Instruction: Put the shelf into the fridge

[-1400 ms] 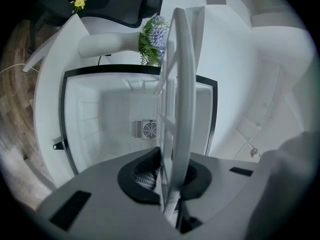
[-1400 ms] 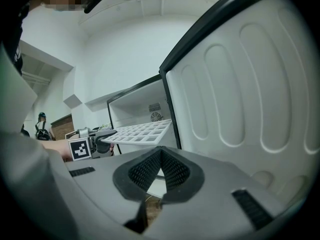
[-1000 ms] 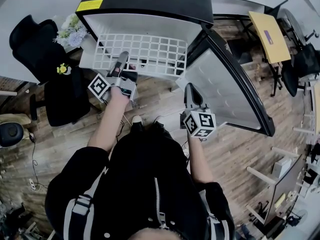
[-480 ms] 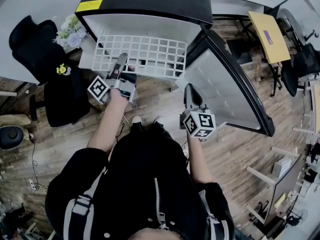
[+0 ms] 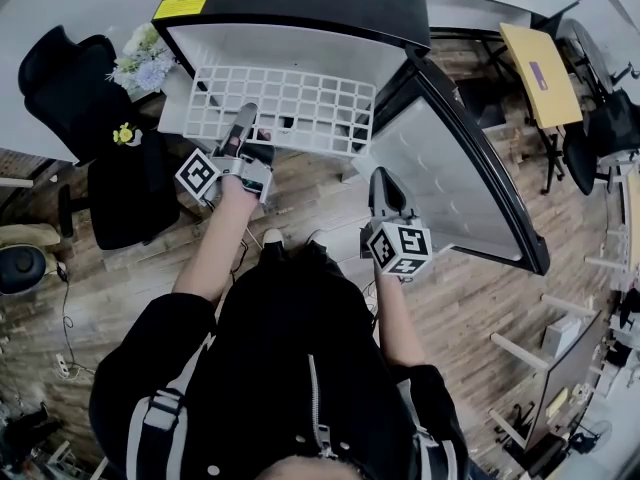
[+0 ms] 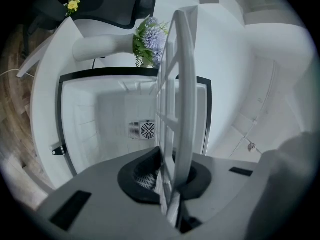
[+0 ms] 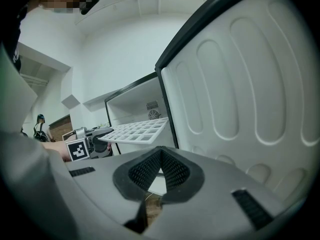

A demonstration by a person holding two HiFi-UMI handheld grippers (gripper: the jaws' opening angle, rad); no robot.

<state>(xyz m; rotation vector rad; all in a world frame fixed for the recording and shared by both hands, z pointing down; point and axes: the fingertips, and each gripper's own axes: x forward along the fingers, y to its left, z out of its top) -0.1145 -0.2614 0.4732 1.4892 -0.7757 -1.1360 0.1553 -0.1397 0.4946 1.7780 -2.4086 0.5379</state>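
The left tool [image 6: 172, 184] is clamped on the near edge of the white grid shelf [image 6: 179, 74]. The shelf runs out ahead from between its jaws, its far edge at the mouth of the open fridge [image 5: 300, 13], where a small round fan grille [image 6: 146, 130] sits on the white back wall beyond. The right tool [image 7: 159, 174], off to the left tool's right, is clenched on nothing, pads pressed together, with the ribbed inner face of the swung-open door [image 7: 240, 84] just ahead and to its right.
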